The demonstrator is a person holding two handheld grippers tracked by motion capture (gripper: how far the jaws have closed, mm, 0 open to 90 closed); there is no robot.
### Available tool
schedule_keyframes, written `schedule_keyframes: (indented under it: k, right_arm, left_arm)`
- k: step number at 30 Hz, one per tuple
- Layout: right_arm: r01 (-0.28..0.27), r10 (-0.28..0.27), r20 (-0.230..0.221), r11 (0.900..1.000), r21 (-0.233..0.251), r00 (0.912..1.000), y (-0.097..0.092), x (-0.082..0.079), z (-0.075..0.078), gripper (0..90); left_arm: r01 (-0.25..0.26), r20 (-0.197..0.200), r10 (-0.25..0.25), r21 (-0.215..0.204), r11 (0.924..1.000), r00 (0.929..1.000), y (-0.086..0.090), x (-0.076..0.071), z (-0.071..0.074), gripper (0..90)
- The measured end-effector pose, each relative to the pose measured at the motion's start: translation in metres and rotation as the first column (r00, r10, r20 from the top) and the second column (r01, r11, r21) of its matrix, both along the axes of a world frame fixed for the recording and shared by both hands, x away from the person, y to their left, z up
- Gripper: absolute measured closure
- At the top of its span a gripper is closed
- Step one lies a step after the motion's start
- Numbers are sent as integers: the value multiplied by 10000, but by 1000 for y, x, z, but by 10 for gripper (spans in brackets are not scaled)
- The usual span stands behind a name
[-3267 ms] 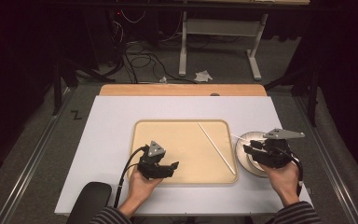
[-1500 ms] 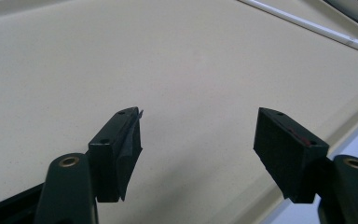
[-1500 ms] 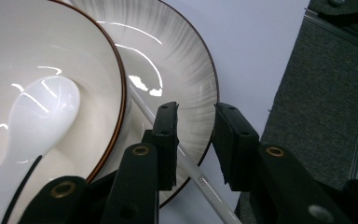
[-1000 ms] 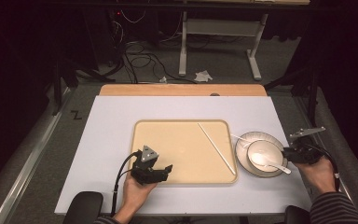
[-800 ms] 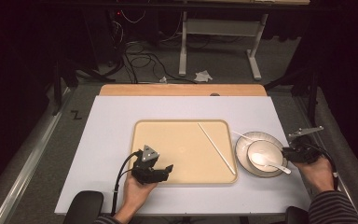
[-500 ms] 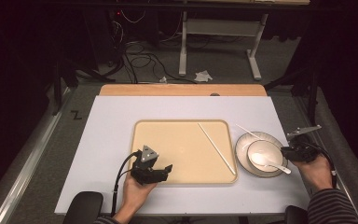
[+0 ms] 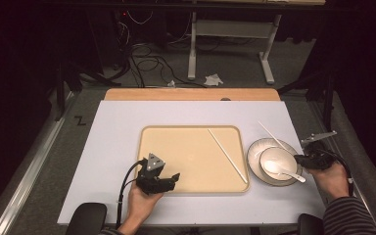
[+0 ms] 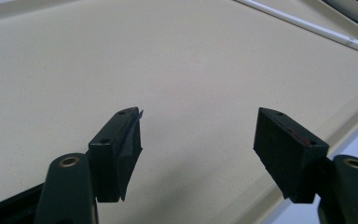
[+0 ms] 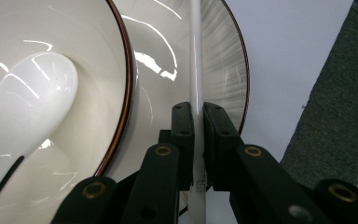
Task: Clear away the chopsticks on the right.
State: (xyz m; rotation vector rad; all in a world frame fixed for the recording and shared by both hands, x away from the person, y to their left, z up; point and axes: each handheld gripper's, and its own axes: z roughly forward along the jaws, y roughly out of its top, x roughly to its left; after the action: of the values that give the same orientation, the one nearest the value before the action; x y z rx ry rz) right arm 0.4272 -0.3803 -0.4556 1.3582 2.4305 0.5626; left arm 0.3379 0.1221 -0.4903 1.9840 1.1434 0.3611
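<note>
Right claw (image 9: pixel 194 122) just closing, now pinching the slim white plastic chopstick (image 9: pixel 195 56) across the striped ceramic plate (image 9: pixel 233 70) near the table's right edge; lifting level, avoiding the bowl (image 9: pixel 98 70). Left claw (image 8: pixel 198 140) idling open.

The high view looks forward and down from above the person's side onto the whole table (image 7: pixel 117 137). The left gripper view sits close over the tan tray (image 8: pixel 177 60), facing across it between its own jaws. The right gripper view looks closely along its jaws at the plate (image 9: pixel 233 60), which the high view shares (image 7: pixel 252 155).
</note>
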Motion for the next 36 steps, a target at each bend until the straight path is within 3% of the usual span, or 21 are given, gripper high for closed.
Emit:
schedule_keyframes:
  k: [16,18,19,26,36]
  right_arm:
    - [-201,201,-39,9998,50,9998,-1,1,-1,858]
    - [-201,200,133,9998,47,9997,-1,0,0,858]
    - [-258,253,446,9996,94,9987,0,-3,3,858]
    - [-11,2,761,9999,115,9971,-2,-8,15,858]
    - [237,-300,1211,9983,528,9922,-1,-25,37,859]
  left_arm:
    - [-112,-21,112,-13,9999,9999,3,-2,0,323]
    - [-88,-50,87,-10,10000,9999,2,-1,-1,321]
    - [-54,-80,53,-10,10000,10000,2,-1,-1,319]
    - [106,-127,-107,-81,9999,9999,0,1,-3,320]
    - [479,-170,-481,-133,9988,9987,-10,9,-5,325]
